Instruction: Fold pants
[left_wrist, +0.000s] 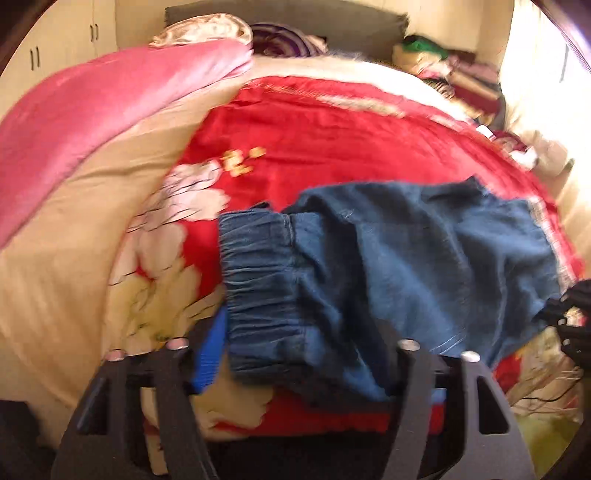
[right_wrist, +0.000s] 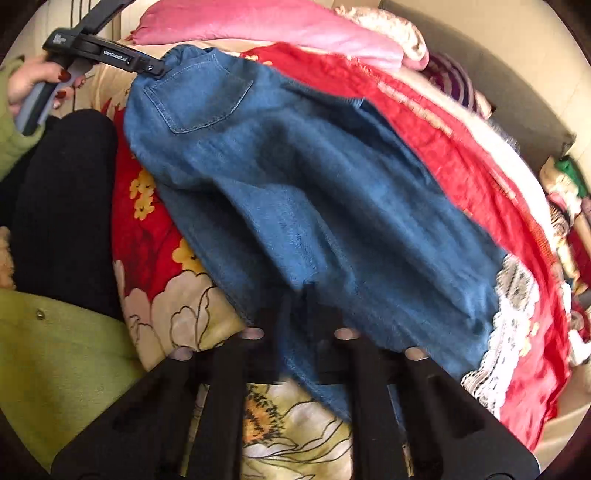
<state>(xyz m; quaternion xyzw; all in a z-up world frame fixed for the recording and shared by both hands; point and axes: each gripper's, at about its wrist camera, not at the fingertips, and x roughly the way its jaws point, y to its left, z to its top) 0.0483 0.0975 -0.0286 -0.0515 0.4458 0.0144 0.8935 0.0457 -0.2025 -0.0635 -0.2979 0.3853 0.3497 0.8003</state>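
Left gripper (left_wrist: 299, 354): fingers stand apart on either side of the pants' (left_wrist: 388, 266) elastic waistband; contact of the pads unclear.
Left hand (right_wrist: 35, 83): wraps the grey handle beyond the pants' waist end, green sleeve at the wrist.
Right gripper (right_wrist: 301, 314): jaws closed, pinching the pants' leg end, tilted downward.

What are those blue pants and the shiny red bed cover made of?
The blue pants look like soft matte denim: woven texture, contrast stitching round the patch pocket. The shiny red bed cover seems satin or silk-like, glossy with embroidered-looking flowers; the exact fibre is unclear.
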